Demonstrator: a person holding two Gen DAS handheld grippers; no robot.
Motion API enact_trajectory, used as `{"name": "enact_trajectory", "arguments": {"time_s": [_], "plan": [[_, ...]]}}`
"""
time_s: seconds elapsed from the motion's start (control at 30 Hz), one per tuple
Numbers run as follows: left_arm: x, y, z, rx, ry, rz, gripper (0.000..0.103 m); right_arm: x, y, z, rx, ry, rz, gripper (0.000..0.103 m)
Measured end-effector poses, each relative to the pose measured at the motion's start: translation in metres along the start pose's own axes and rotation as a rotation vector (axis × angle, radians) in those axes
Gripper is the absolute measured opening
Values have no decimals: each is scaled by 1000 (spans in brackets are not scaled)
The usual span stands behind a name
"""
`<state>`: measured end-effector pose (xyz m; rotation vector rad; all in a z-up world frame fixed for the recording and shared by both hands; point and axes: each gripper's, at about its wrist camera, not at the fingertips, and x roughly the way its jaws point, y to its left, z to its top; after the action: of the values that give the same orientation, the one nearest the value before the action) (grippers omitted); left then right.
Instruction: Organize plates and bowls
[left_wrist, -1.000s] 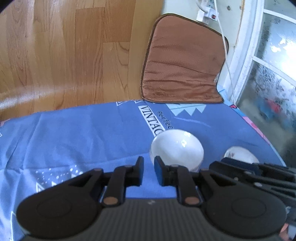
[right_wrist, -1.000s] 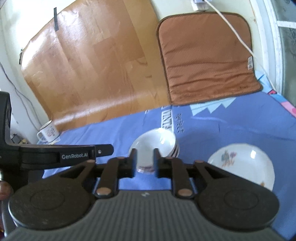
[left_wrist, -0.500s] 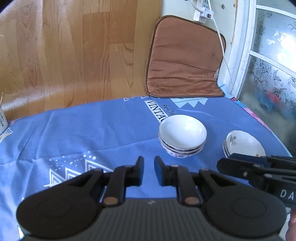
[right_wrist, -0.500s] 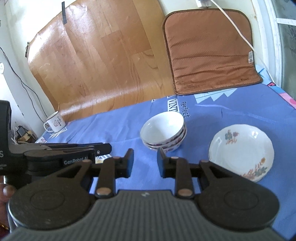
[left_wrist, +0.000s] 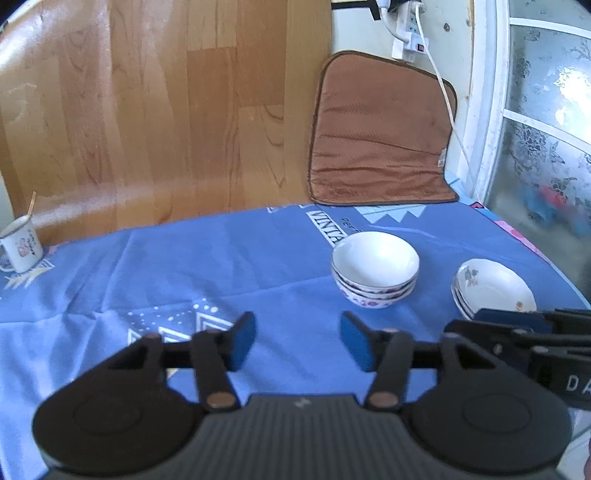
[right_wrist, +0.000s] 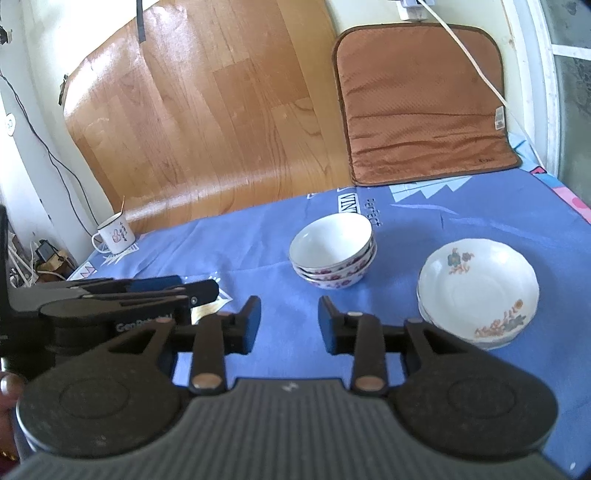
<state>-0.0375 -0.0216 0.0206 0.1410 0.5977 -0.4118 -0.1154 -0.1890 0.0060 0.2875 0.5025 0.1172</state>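
Grippers come first from where I stand, both low over the near edge of the blue cloth (right_wrist: 280, 266). The left gripper (left_wrist: 298, 338) has its jaws spread wide with nothing between them, and the right gripper (right_wrist: 290, 321) is likewise parted and empty. Neither touches any dish. They sit side by side and roughly level, fingers pointing forward across the table toward the crockery, the left one just beside the right so that each shows at the edge of the other's view.

Beyond them, the bowls (right_wrist: 334, 251) sit nested in one stack near the middle of the cloth. Just to the right of that stack, apart from it, the plates (right_wrist: 478, 291) are piled too, the top one painted with flowers. I count about three bowls by their rims; the number of plates I cannot tell.

To my eye the sorting looks done or nearly so, since like sits with like and nothing else lies loose. If anything remains, it is a tidy-up: the bowl stack leans a little, so a soft squeeze across the rims, not a push from one side, would square it without toppling it. The glazed rims look slippery, so any grip should be slow and shallow.

Farther off, a mug (right_wrist: 114, 234) stands at the far left corner of the cloth, well clear of the stacks. A brown cushion (right_wrist: 424, 107) leans on the back wall.
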Motion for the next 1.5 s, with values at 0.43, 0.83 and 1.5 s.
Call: {"name": "enact_trajectory", "arguments": {"time_s": [0.43, 0.83, 1.5], "plan": [[-18, 1, -7, -3, -39, 56, 103, -9, 8, -8, -1, -4, 16, 42], [-12, 12, -10, -48, 10, 76, 103, -8, 13, -12, -1, 7, 19, 43], [2, 8, -13, -4, 44, 112, 103, 3, 4, -11, 44, 25, 16, 44]]}}
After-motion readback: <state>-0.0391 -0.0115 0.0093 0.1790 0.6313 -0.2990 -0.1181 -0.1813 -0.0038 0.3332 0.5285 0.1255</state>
